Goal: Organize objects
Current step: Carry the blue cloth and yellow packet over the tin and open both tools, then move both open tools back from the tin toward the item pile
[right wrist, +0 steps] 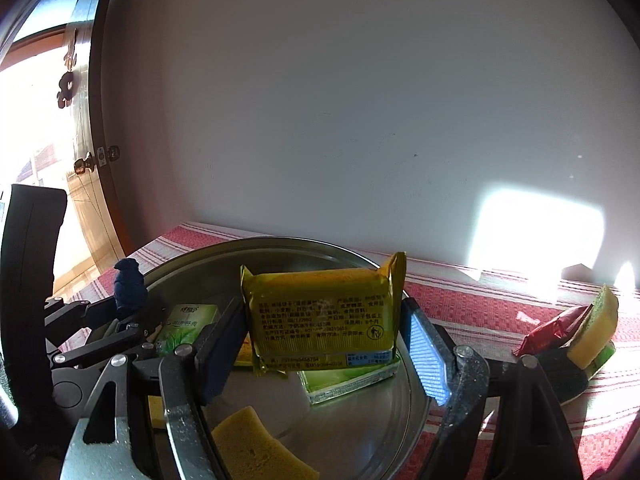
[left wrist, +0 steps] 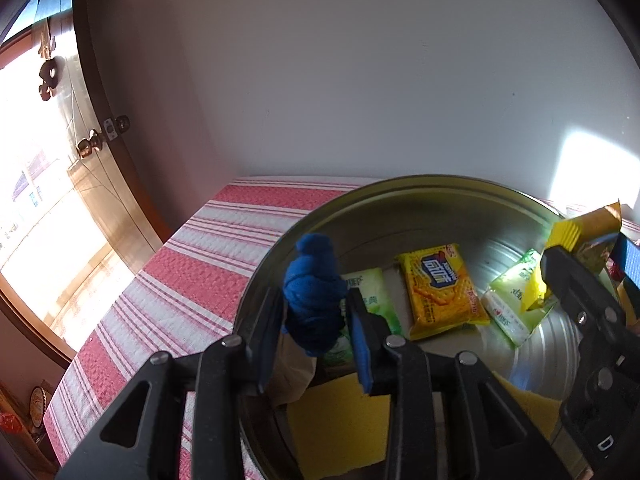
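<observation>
Stainless round tray sits on a red-and-white striped cloth. Left gripper is clamped on a blue knotted cloth thing over the tray's near-left edge. Right gripper pinches a yellow cracker pack above the tray, back side showing tiny Chinese print, a bin logo and a barcode. Another yellow pack lies inside, blue logo unreadable, with green tissue packs beside it.
</observation>
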The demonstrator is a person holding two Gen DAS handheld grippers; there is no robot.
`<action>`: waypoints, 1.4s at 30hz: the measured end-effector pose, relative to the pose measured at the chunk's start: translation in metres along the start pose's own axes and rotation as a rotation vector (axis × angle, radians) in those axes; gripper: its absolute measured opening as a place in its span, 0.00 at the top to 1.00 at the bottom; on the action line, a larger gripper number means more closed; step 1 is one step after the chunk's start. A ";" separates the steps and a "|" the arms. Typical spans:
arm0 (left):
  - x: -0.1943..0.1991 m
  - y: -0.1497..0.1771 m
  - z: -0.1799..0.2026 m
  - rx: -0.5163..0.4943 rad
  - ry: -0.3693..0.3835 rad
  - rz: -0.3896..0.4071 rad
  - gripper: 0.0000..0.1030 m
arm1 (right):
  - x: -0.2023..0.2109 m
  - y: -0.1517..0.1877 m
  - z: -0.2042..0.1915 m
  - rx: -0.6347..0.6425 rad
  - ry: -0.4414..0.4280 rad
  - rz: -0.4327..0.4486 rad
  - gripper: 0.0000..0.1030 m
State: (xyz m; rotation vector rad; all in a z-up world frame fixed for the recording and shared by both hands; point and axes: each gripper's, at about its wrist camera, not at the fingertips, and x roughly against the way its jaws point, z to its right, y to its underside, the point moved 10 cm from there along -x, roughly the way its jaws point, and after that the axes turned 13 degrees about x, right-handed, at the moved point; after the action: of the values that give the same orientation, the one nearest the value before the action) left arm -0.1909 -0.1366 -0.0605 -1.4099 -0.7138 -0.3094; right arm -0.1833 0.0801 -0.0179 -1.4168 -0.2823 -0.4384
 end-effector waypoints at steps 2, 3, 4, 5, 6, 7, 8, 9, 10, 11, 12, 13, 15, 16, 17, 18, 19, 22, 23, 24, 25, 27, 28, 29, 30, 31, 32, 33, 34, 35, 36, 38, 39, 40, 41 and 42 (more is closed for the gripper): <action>0.006 -0.004 0.000 0.021 0.018 0.021 0.27 | 0.003 0.000 0.002 -0.017 -0.013 0.013 0.22; 0.009 -0.007 -0.001 0.029 0.018 0.039 0.23 | 0.006 -0.001 0.004 -0.026 -0.015 0.026 0.22; 0.011 -0.010 -0.003 0.035 0.024 0.054 0.17 | 0.011 -0.003 0.007 -0.038 -0.011 0.050 0.22; 0.014 -0.011 -0.002 0.037 0.034 0.065 0.13 | 0.017 -0.006 0.010 -0.048 -0.004 0.078 0.22; 0.016 -0.012 -0.001 0.040 0.041 0.071 0.12 | 0.024 -0.009 0.015 -0.058 0.010 0.108 0.21; 0.018 -0.013 0.000 0.043 0.047 0.078 0.10 | 0.030 -0.012 0.019 -0.069 0.023 0.134 0.20; 0.019 -0.013 0.000 0.045 0.053 0.086 0.09 | 0.037 -0.013 0.024 -0.082 0.038 0.161 0.18; 0.021 -0.014 0.001 0.046 0.060 0.095 0.09 | 0.044 -0.014 0.030 -0.096 0.057 0.183 0.16; 0.024 -0.015 0.002 0.048 0.065 0.105 0.09 | 0.050 -0.013 0.037 -0.109 0.082 0.199 0.16; 0.026 -0.016 0.002 0.053 0.071 0.116 0.08 | 0.055 -0.013 0.043 -0.120 0.110 0.210 0.15; 0.028 -0.017 0.003 0.060 0.078 0.126 0.08 | 0.059 -0.011 0.050 -0.130 0.137 0.215 0.15; 0.031 -0.018 0.003 0.070 0.089 0.135 0.07 | 0.062 -0.009 0.058 -0.140 0.167 0.217 0.15; 0.035 -0.019 0.004 0.086 0.110 0.149 0.07 | 0.068 -0.003 0.071 -0.162 0.207 0.217 0.15; 0.037 -0.019 0.005 0.092 0.117 0.157 0.07 | 0.069 -0.001 0.075 -0.174 0.216 0.214 0.15; 0.038 -0.019 0.006 0.096 0.120 0.163 0.07 | 0.071 0.002 0.080 -0.185 0.222 0.210 0.15; 0.039 -0.019 0.007 0.097 0.122 0.168 0.07 | 0.072 0.004 0.083 -0.191 0.228 0.206 0.15; 0.040 -0.020 0.007 0.098 0.124 0.175 0.07 | 0.073 0.007 0.086 -0.193 0.235 0.203 0.15; 0.040 -0.017 0.011 0.104 0.132 0.184 0.07 | 0.079 0.009 0.090 -0.184 0.252 0.208 0.15; 0.041 -0.016 0.013 0.105 0.138 0.187 0.07 | 0.081 0.009 0.090 -0.176 0.258 0.218 0.15; 0.042 -0.015 0.014 0.108 0.143 0.192 0.07 | 0.084 0.009 0.090 -0.164 0.267 0.230 0.15; 0.044 -0.014 0.016 0.114 0.149 0.198 0.07 | 0.087 0.008 0.088 -0.149 0.279 0.245 0.15; 0.049 -0.011 0.019 0.125 0.164 0.211 0.07 | 0.093 0.006 0.086 -0.112 0.313 0.274 0.15; 0.052 -0.010 0.022 0.129 0.171 0.217 0.07 | 0.095 0.006 0.082 -0.094 0.326 0.286 0.15; 0.054 -0.008 0.024 0.131 0.178 0.223 0.07 | 0.095 0.005 0.082 -0.080 0.335 0.290 0.15; 0.057 -0.007 0.025 0.131 0.183 0.230 0.07 | 0.093 0.003 0.083 -0.070 0.343 0.285 0.15; 0.059 -0.005 0.027 0.131 0.182 0.238 0.07 | 0.090 0.002 0.082 -0.063 0.346 0.278 0.15; 0.061 -0.004 0.028 0.133 0.180 0.249 0.07 | 0.089 0.003 0.082 -0.059 0.346 0.272 0.15; 0.063 -0.003 0.028 0.136 0.181 0.261 0.07 | 0.087 0.005 0.083 -0.057 0.343 0.264 0.15; 0.065 -0.003 0.028 0.142 0.182 0.272 0.07 | 0.086 0.005 0.084 -0.058 0.340 0.258 0.15; 0.066 -0.002 0.028 0.147 0.183 0.282 0.06 | 0.085 0.006 0.085 -0.061 0.337 0.254 0.15; 0.067 -0.001 0.028 0.151 0.186 0.291 0.06 | 0.084 0.007 0.086 -0.063 0.336 0.252 0.15; 0.072 -0.001 0.027 0.160 0.198 0.316 0.03 | 0.084 0.008 0.088 -0.067 0.331 0.248 0.15; 0.074 -0.001 0.027 0.163 0.199 0.327 0.02 | 0.084 0.009 0.088 -0.067 0.326 0.244 0.15; 0.075 0.000 0.026 0.165 0.198 0.335 0.02 | 0.083 0.010 0.088 -0.067 0.323 0.239 0.15; 0.076 0.000 0.026 0.166 0.196 0.340 0.02 | 0.081 0.011 0.085 -0.064 0.317 0.233 0.15; 0.077 0.002 0.026 0.166 0.194 0.341 0.02 | 0.079 0.011 0.083 -0.061 0.312 0.227 0.15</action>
State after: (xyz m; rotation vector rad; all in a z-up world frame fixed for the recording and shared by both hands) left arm -0.1390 -0.0948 -0.0145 -1.2966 -0.3249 -0.1137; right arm -0.1021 0.1537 0.0188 -1.3975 0.1448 -0.4755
